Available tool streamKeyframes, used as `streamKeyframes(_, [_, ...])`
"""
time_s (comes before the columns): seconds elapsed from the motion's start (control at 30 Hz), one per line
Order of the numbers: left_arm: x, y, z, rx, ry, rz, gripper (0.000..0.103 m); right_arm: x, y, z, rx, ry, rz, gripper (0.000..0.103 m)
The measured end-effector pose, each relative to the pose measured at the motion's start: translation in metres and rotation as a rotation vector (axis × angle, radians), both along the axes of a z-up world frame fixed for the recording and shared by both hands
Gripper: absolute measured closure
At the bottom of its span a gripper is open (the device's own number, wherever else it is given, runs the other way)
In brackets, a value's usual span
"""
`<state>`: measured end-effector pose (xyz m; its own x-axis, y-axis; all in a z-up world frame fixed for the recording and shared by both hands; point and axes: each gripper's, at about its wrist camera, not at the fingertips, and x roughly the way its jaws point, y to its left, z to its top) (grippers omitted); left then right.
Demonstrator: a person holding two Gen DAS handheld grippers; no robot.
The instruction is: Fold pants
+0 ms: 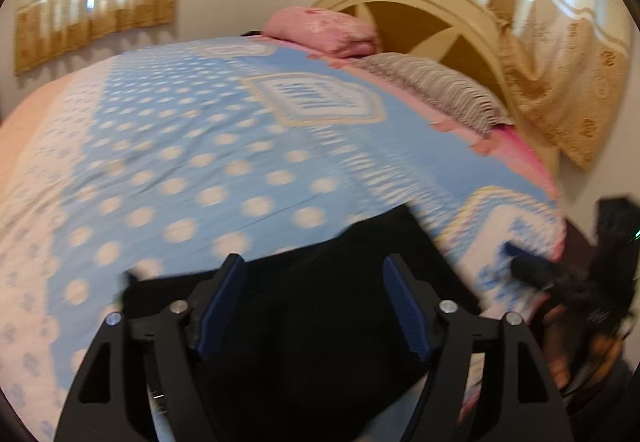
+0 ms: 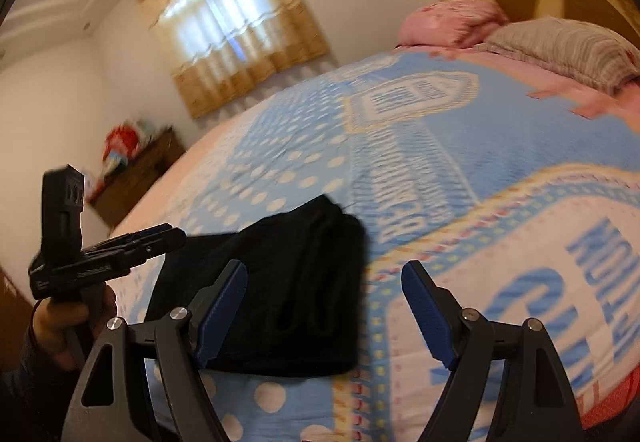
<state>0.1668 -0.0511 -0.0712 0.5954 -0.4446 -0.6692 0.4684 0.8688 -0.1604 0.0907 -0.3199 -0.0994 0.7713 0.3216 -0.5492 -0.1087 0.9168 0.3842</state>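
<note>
The black pants [image 2: 288, 290] lie folded into a compact bundle on the blue dotted bedspread [image 2: 420, 146] near the bed's front edge. They also show in the left wrist view [image 1: 320, 302]. My left gripper [image 1: 316, 302] is open and empty, just above the pants. My right gripper [image 2: 324, 314] is open and empty, above the right edge of the bundle. The left gripper also shows at the left of the right wrist view [image 2: 132, 242], held by a hand. The right gripper shows at the right of the left wrist view [image 1: 532, 266].
A pink pillow [image 1: 324, 28] and a striped grey pillow [image 1: 440, 90] lie at the cream headboard [image 1: 432, 2]. A wooden nightstand [image 2: 136, 178] with colourful items stands beyond the bed's far side. Curtained windows [image 2: 232, 22] are behind.
</note>
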Motion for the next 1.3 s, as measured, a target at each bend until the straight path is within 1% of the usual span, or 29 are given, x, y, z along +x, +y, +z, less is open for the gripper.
streamKeyframes(0.03, [0.001,0.007,-0.004,0.009,0.001,0.019,0.029,0.006,0.003,-0.001,0.01,0.017,0.024,0.023])
streamKeyframes(0.07, [0.002,0.017,-0.009,0.015,0.005,0.044,0.029,0.011,0.004,-0.003,0.016,0.035,0.037,0.03])
streamKeyframes(0.1, [0.003,0.027,-0.015,0.016,0.012,0.075,0.029,0.017,0.005,-0.006,0.019,0.057,0.044,0.041])
streamKeyframes(0.17, [0.007,0.044,-0.026,0.012,0.031,0.13,0.027,0.028,0.008,-0.016,0.041,0.121,0.063,0.05])
streamKeyframes(0.23, [0.012,0.055,-0.037,0.016,0.047,0.175,0.023,0.038,0.01,-0.032,0.089,0.204,0.101,0.063])
streamKeyframes(0.27, [0.013,0.057,-0.043,0.019,0.057,0.185,0.021,0.039,0.01,-0.039,0.086,0.229,0.095,0.08])
streamKeyframes(0.3, [0.016,0.058,-0.05,0.03,0.068,0.194,0.021,0.039,0.008,-0.044,0.065,0.246,0.078,0.085])
streamKeyframes(0.33, [0.018,0.058,-0.055,0.035,0.074,0.2,0.02,0.037,0.005,-0.047,0.069,0.257,0.074,0.086])
streamKeyframes(0.37, [0.019,0.059,-0.058,0.032,0.077,0.201,0.016,0.035,0.0,-0.049,0.091,0.262,0.071,0.087])
streamKeyframes(0.4, [0.02,0.059,-0.062,0.026,0.079,0.205,0.011,0.034,-0.004,-0.051,0.098,0.265,0.06,0.087])
streamKeyframes(0.47, [0.023,0.058,-0.069,0.028,0.083,0.208,0.006,0.034,-0.008,-0.055,0.086,0.268,0.045,0.087])
streamKeyframes(0.53, [0.026,0.057,-0.077,0.03,0.094,0.211,0.004,0.037,-0.009,-0.058,0.089,0.266,0.049,0.087])
streamKeyframes(0.6, [0.022,0.062,-0.077,0.014,0.09,0.22,0.003,0.038,-0.009,-0.057,0.097,0.264,0.054,0.087])
streamKeyframes(0.67, [0.02,0.063,-0.075,0.017,0.09,0.222,0.003,0.035,-0.009,-0.052,0.076,0.245,0.069,0.086])
streamKeyframes(0.7, [0.019,0.064,-0.073,0.015,0.094,0.222,0.004,0.033,-0.008,-0.049,0.075,0.237,0.073,0.079])
streamKeyframes(0.73, [0.017,0.065,-0.07,0.011,0.093,0.224,0.004,0.034,-0.008,-0.046,0.062,0.235,0.065,0.075])
streamKeyframes(0.77, [0.016,0.066,-0.068,0.01,0.09,0.224,0.004,0.034,-0.007,-0.039,0.029,0.218,0.044,0.062])
streamKeyframes(0.8, [0.014,0.067,-0.064,0.014,0.083,0.225,0.004,0.031,-0.006,-0.032,0.007,0.194,0.035,0.052])
streamKeyframes(0.83, [0.012,0.068,-0.062,0.015,0.08,0.224,0.004,0.03,-0.004,-0.024,-0.012,0.162,0.034,0.05])
streamKeyframes(0.9, [0.008,0.069,-0.059,0.009,0.073,0.216,0.004,0.033,0.004,-0.004,-0.034,0.092,0.07,0.05])
streamKeyframes(0.97, [0.008,0.068,-0.058,0.015,0.068,0.217,0.004,0.042,0.016,0.011,-0.034,0.053,0.129,0.05])
streamKeyframes(1.03, [0.009,0.066,-0.059,0.022,0.069,0.211,0.004,0.055,0.024,0.015,-0.01,0.045,0.175,0.05])
streamKeyframes(1.1, [0.012,0.065,-0.061,0.036,0.073,0.215,0.004,0.074,0.029,0.009,0.009,0.078,0.201,0.05])
streamKeyframes(1.17, [0.014,0.064,-0.062,0.04,0.077,0.214,0.004,0.095,0.03,-0.005,0.006,0.147,0.174,0.05])
streamKeyframes(1.23, [0.019,0.064,-0.064,0.061,0.083,0.222,0.004,0.108,0.026,-0.024,0.017,0.219,0.152,0.05])
streamKeyframes(1.3, [0.022,0.065,-0.064,0.048,0.087,0.22,0.003,0.114,0.022,-0.035,0.05,0.243,0.146,0.05])
